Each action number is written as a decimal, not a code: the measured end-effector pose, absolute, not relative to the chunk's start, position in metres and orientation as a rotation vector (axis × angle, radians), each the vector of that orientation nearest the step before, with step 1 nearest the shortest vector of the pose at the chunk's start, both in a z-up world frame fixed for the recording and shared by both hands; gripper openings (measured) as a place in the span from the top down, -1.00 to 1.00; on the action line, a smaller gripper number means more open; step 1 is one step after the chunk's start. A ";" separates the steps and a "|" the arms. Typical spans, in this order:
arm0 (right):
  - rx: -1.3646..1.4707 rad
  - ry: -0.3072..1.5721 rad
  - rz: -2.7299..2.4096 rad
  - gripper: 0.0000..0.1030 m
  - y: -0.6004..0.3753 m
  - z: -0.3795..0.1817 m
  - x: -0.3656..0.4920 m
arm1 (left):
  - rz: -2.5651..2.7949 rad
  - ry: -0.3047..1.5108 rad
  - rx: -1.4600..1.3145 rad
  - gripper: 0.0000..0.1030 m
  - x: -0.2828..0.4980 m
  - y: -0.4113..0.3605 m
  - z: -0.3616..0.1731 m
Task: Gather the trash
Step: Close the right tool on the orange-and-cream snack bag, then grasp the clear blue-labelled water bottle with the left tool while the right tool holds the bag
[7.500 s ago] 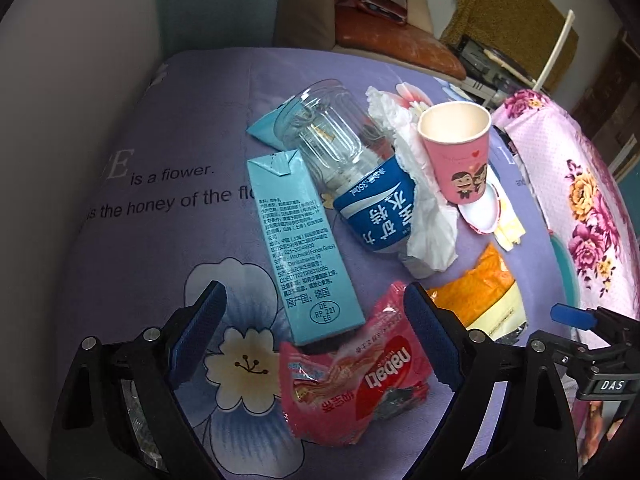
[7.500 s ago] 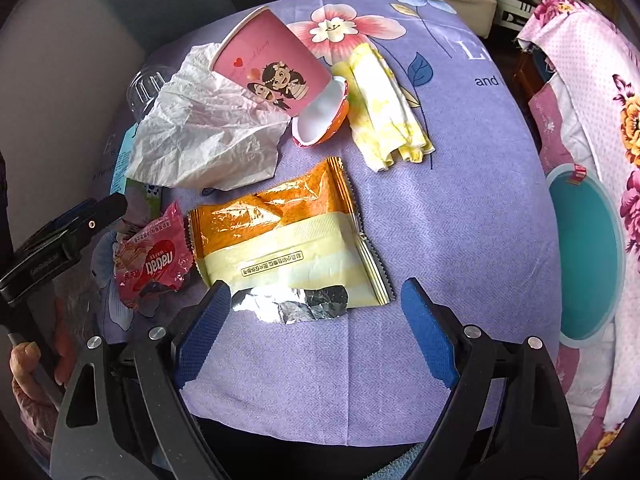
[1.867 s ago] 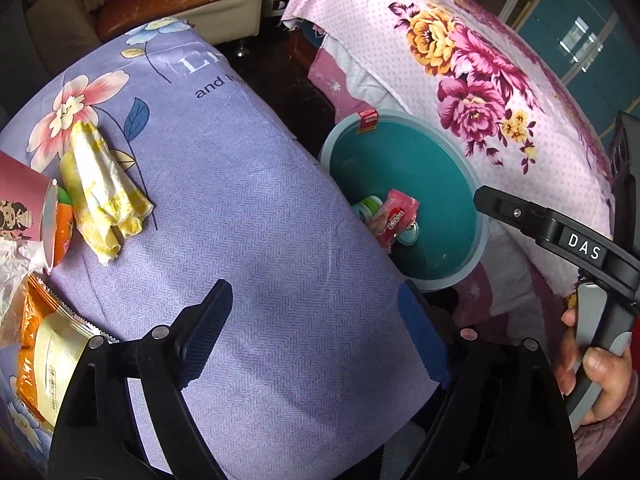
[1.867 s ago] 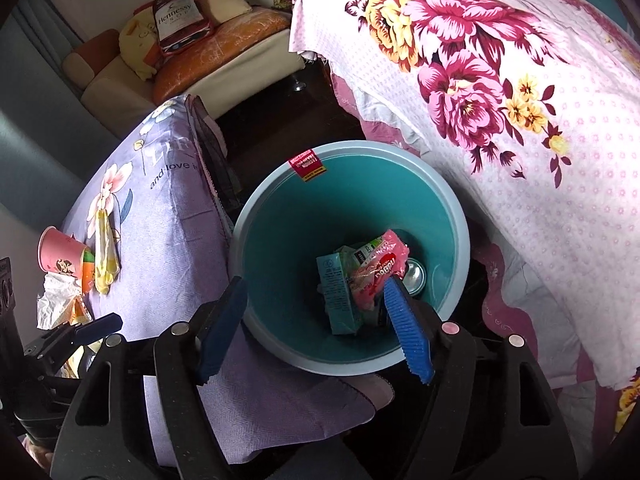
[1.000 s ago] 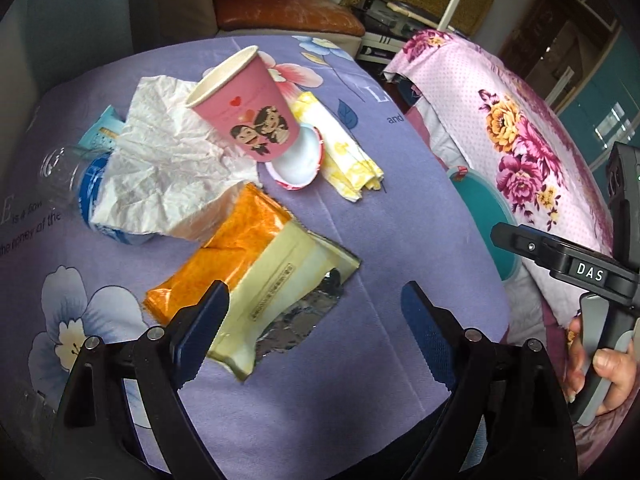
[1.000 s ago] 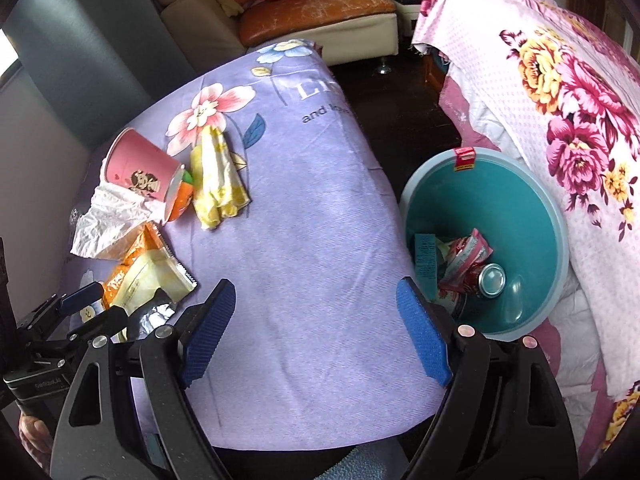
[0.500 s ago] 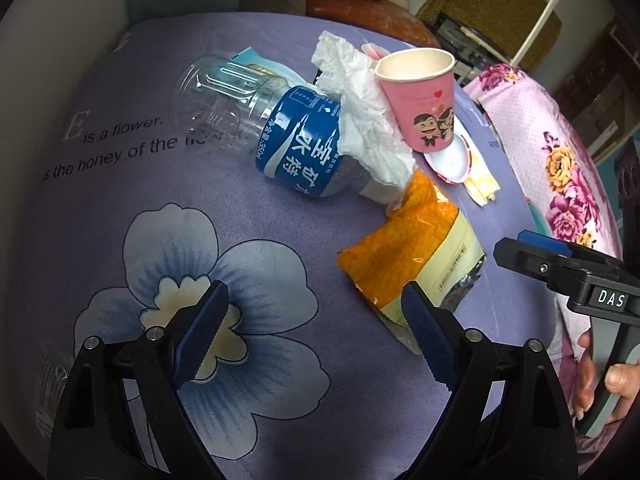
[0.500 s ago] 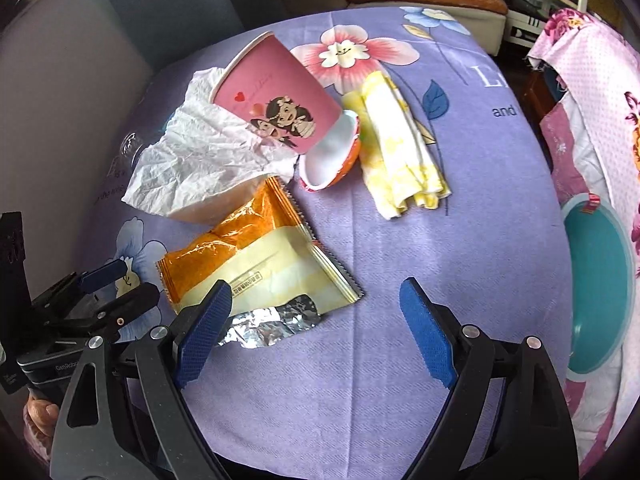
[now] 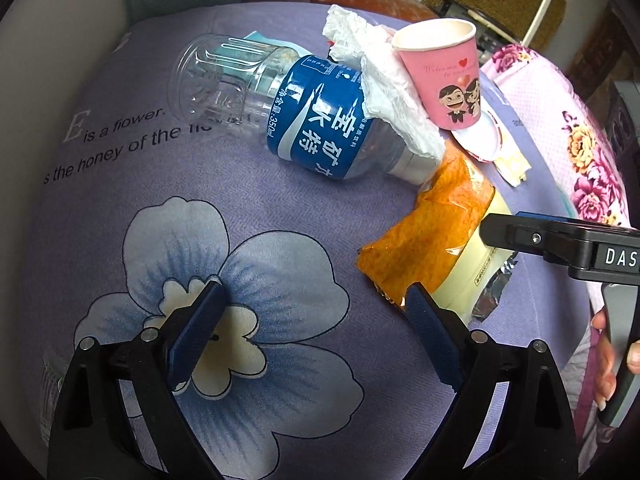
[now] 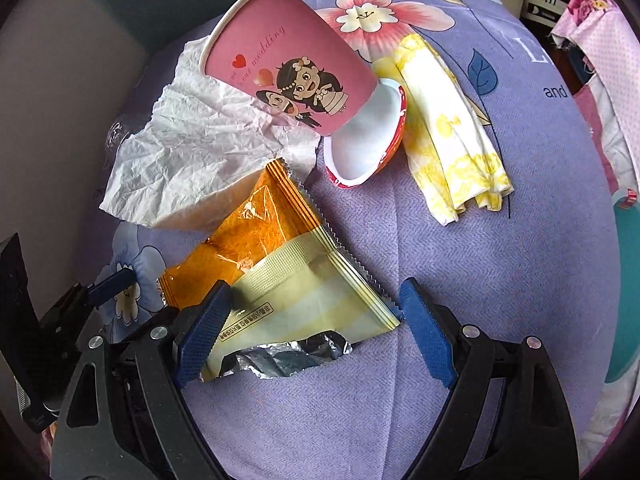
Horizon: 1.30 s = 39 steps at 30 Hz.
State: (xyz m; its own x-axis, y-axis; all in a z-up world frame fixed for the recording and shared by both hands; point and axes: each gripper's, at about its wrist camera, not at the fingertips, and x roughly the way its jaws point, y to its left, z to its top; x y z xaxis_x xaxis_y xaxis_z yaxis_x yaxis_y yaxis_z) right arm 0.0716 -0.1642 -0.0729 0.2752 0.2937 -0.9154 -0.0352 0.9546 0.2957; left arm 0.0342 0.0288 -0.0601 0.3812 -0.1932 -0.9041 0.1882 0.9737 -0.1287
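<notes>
The fingers of the left gripper point(image 9: 314, 332) are spread wide and hold nothing. They hang over the big blue flower printed on the purple cloth surface point(image 9: 256, 208). The fingers of the right gripper point(image 10: 314, 326) are wide apart too and hold nothing. The torn orange and cream snack wrapper point(image 10: 280, 276) lies between them, and its shiny silver end is nearest the camera.

Half a second ago the right gripper was farther back from this wrapper. Now it is lower and closer, with one finger on each side of it. The left gripper has barely moved.

The trash sits in a pile on the surface. The clear plastic bottle with a blue label point(image 9: 280, 112) lies on its side. The crumpled white tissue point(image 10: 188, 156) lies over its neck. The pink paper cup with a cartoon couple point(image 10: 288, 68) leans against the tissue. A small red and white cup point(image 10: 368, 136) lies tipped just beside it. The folded yellow and white napkin point(image 10: 452, 140) is next to that.

The round teal bin point(image 10: 626, 280) shows at the right edge, well apart from the pile.
</notes>
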 end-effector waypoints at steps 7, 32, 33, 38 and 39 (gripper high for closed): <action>0.239 1.270 0.234 -0.59 -0.160 -0.072 0.079 | -0.244 1.134 0.033 -0.80 0.030 0.023 -0.063; 0.280 1.262 0.458 0.33 -0.134 -0.064 0.079 | -0.241 1.097 0.075 -0.87 0.012 0.021 -0.069; 0.269 1.250 0.451 0.46 -0.133 -0.061 0.077 | -0.239 1.100 0.076 -0.87 0.013 0.020 -0.069; 0.304 1.174 0.422 0.55 -0.150 -0.033 0.071 | -0.248 1.147 -0.072 -0.86 0.022 0.041 -0.058; 0.315 1.159 0.420 0.55 -0.156 -0.029 0.071 | -0.232 1.138 -0.095 -0.86 0.024 0.048 -0.054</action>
State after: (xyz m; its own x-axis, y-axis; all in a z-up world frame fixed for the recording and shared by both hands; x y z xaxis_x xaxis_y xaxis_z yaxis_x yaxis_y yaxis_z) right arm 0.0713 -0.1563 -0.0290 0.3370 0.4745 -0.8132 -0.1559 0.8799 0.4488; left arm 0.0237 0.0476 -0.0539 0.3984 -0.2305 -0.8878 0.1346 0.9721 -0.1921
